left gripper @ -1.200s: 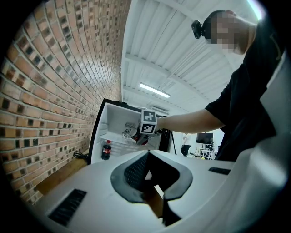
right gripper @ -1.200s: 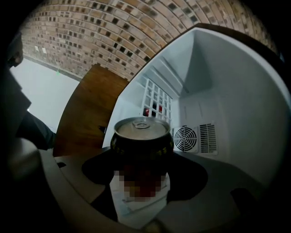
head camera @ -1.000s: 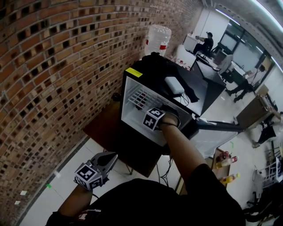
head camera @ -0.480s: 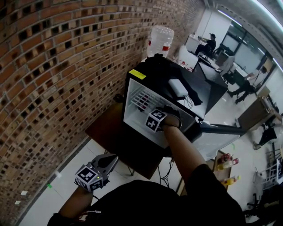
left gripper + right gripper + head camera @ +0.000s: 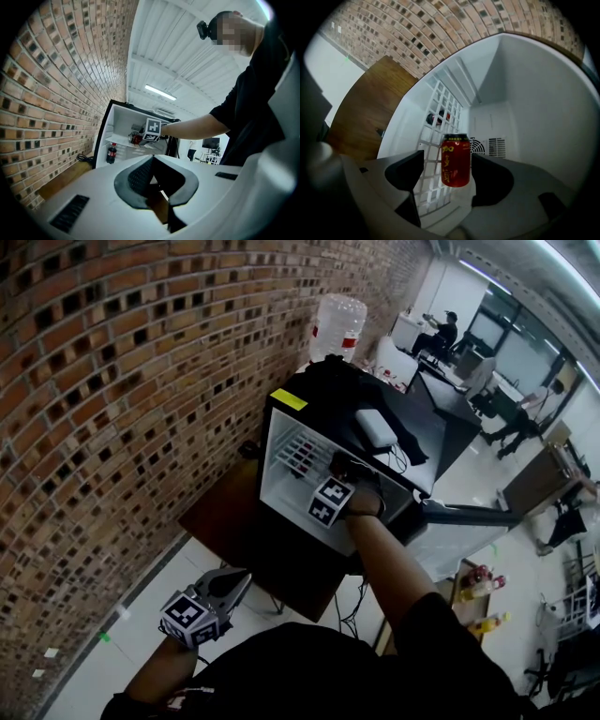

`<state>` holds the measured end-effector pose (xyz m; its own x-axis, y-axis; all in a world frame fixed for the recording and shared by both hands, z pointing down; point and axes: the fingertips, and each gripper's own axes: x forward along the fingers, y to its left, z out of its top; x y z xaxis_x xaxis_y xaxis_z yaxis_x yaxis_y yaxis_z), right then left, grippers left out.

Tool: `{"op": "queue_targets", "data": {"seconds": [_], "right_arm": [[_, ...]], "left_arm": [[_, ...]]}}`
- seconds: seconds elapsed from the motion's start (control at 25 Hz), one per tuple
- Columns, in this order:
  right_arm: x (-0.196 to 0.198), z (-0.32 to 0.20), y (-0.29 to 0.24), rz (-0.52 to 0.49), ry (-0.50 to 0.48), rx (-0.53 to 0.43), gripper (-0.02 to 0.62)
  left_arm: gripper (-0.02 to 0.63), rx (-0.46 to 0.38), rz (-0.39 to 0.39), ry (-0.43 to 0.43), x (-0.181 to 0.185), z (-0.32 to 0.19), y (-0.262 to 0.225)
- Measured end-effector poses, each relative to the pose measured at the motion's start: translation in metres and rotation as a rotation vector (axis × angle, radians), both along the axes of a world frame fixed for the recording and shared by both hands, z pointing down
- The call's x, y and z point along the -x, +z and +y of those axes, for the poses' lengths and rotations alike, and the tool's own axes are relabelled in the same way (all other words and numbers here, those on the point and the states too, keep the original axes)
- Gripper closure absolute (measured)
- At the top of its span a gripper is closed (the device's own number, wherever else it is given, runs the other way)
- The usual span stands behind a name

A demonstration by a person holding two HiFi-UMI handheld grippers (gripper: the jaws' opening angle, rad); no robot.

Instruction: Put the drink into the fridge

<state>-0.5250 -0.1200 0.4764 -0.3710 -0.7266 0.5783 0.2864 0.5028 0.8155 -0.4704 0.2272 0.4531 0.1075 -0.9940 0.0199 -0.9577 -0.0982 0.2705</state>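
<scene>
**On the fridge shelf: can looks placed, pull-out still to do**

Nearest, low at the person's left, the left gripper (image 5: 236,579) hangs idle, jaws closed together w/ nothing btwn them. It has no part in the job right now.

Beyond it, a dark brown wooden table (image 5: 220,521) carries the small black mini fridge w/ white lining (image 5: 274,451), open toward the person. Inside it, the right gripper (image 5: 450,182) has its jaws spread wide.

Btwn them stands the red drink can w/ gold lettering (image 5: 455,161), upright on the white wire shelf (image 5: 440,115). White grid shows btwn the can and the left-hand jaw. The right-hand jaw sits v. close, contact unclear. So the can reads as free, not gripped.

Lower in the fridge, a dark cola bottle w/ red label (image 5: 111,153) stands near the left wall. Far off, a big clear water jug (image 5: 337,322) sits by the brick wall.

Progress: main part prob. done, i.e. the drink is inside and resting on the shelf. Left to do: back the right gripper out w/o knocking the can, then prob. shut the fridge.
</scene>
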Motion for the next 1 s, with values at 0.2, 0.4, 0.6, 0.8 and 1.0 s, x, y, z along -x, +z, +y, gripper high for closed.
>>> {"op": "queue_targets", "data": {"seconds": [0.2, 0.4, 0.6, 0.8, 1.0], "right_arm": [[-0.002, 0.027, 0.004, -0.061, -0.091, 0.033, 0.256], [-0.013, 0.081, 0.012, -0.296, -0.144, 0.376, 0.275], [-0.042, 0.119, 0.017, -0.367, -0.231, 0.497, 0.282], [-0.077, 0.169, -0.007, -0.492, -0.316, 0.756, 0.294], [-0.134, 0.189, -0.034, -0.594, -0.418, 0.941, 0.325]], "left_arm": [[0.606, 0.002, 0.001, 0.003, -0.002, -0.003, -0.001], [0.606, 0.003, -0.011, 0.002, -0.004, -0.008, -0.001], [0.606, 0.003, -0.012, 0.003, -0.015, -0.019, -0.008], [0.606, 0.011, -0.025, 0.009, -0.034, -0.035, -0.013], [0.606, 0.015, -0.034, 0.010, -0.066, -0.063, -0.022]]}}
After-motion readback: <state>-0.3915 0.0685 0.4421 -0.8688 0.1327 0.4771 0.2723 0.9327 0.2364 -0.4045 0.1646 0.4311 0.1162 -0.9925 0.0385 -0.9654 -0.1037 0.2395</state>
